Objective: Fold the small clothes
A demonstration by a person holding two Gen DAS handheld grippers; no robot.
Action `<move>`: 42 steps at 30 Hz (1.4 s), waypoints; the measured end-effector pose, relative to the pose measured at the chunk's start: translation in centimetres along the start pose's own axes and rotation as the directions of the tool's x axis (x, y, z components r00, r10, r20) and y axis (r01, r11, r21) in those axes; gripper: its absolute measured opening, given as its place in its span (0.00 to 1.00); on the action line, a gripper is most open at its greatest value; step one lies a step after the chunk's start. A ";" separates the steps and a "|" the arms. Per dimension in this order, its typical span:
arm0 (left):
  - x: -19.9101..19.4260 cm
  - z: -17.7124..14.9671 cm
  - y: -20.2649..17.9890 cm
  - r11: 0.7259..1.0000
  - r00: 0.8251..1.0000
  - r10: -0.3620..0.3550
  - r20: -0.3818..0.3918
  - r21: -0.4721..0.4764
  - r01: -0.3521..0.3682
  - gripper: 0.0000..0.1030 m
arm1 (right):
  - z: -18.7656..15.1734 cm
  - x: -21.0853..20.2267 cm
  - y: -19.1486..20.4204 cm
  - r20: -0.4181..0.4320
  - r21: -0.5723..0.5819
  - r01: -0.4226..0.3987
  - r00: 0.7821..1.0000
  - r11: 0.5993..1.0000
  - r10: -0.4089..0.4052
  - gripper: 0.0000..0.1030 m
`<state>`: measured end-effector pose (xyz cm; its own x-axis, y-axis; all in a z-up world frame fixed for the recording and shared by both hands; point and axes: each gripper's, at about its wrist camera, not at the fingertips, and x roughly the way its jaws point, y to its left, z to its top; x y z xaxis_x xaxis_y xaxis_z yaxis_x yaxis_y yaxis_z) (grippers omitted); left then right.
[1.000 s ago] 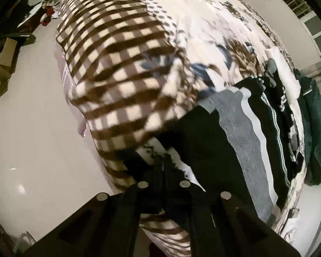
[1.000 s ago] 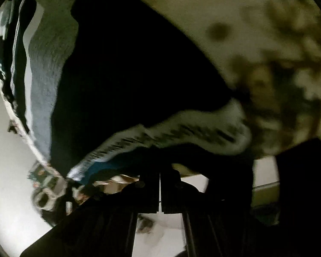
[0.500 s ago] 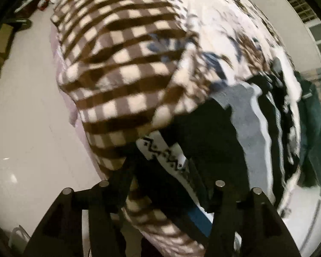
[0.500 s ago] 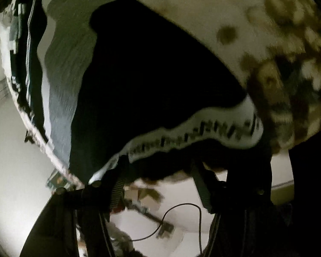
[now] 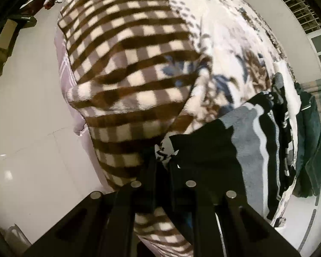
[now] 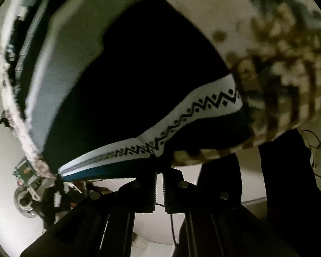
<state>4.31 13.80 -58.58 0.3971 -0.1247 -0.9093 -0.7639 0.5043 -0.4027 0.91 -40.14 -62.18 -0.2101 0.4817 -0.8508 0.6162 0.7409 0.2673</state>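
Wide bed point(image 5: 235, 49) under a checked and flowered fleece blanket point(image 5: 126, 79), pale floor point(image 5: 25, 128) below its edge. Row of folded dark clothes point(image 5: 265, 150) along the bed's near edge. Nearest to both cameras, a small black garment point(image 6: 143, 75) with a white zigzag-patterned waistband point(image 6: 182, 124), lying flat at the edge. Left gripper point(image 5: 161, 165) clamped on the band's end; right gripper point(image 6: 159, 165) apparently pinching the same band farther along, contact blurred. Soft, light, limp cloth: probably best held by the firmer band.
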 end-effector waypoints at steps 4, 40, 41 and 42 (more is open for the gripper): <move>-0.7 -0.1 -1.5 0.994 0.997 0.070 -0.025 0.084 -0.067 0.13 | 1.5 1.4 0.1 -0.084 -0.037 -0.007 0.996 0.999 0.004 0.15; 5.7 -36.6 -30.1 0.404 0.960 0.266 -0.084 0.914 -0.032 0.05 | 37.6 -22.6 4.5 0.056 -0.326 -0.220 0.966 0.919 0.251 0.58; 5.1 -36.7 -30.3 0.403 0.961 0.264 -0.080 0.915 -0.034 0.05 | 38.9 -22.5 5.6 0.055 -0.334 -0.238 0.961 0.912 0.271 0.58; 4.6 -36.5 -30.7 0.404 0.962 0.263 -0.078 0.914 -0.036 0.05 | 40.9 -22.3 7.2 0.054 -0.335 -0.266 0.952 0.904 0.300 0.58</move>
<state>10.97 -33.43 -54.25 0.1408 -0.0538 -0.9886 0.1424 0.9892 -0.0336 41.09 -64.65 -59.81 0.0256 0.6559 -0.7544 0.3581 0.6985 0.6195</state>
